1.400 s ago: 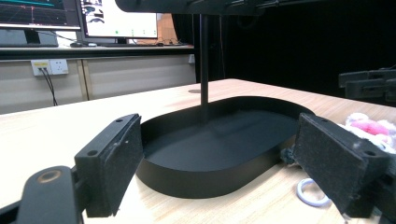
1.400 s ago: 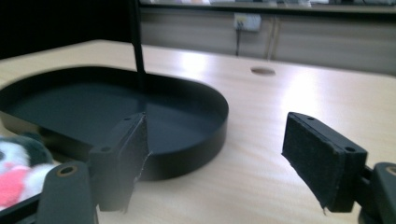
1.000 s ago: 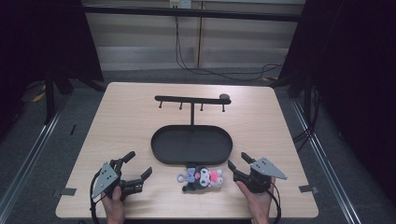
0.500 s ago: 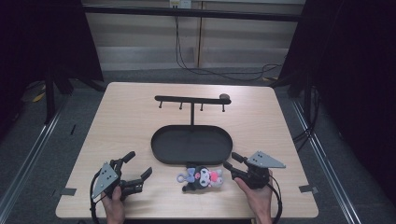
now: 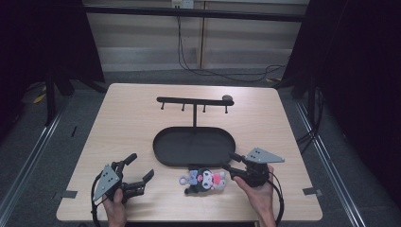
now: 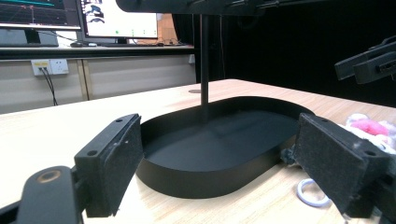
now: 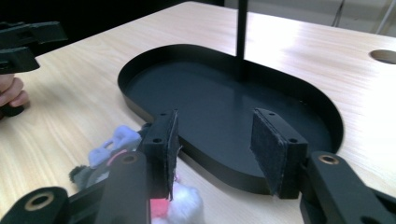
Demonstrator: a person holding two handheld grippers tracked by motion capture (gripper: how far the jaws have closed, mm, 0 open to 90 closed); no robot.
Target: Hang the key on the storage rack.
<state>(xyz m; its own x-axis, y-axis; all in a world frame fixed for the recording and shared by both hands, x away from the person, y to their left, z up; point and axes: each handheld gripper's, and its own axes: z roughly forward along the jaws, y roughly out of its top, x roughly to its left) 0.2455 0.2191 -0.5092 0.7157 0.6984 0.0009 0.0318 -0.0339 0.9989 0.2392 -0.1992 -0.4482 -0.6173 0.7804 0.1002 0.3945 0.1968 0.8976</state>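
A: What is cut off or hard to make out?

B: In the left gripper view the crossbar of the stand [image 6: 204,60] runs off the top edge. The plush toy [image 5: 206,179] is small in the high view, and its face is unclear. In the right gripper view the left jaw hides most of it, and only a pale lilac ear, grey fur and a pink patch show.

A: How do the grippers stand?

B: The left gripper [image 5: 140,173] is wide open and holds nothing; the black oval tray [image 6: 196,179] lies ahead between its jaws. The right gripper [image 5: 230,162] is open about halfway, also holding nothing. The toy lies on the bench [image 5: 132,118] just beside its left jaw, near the tray's rim; contact cannot be told.
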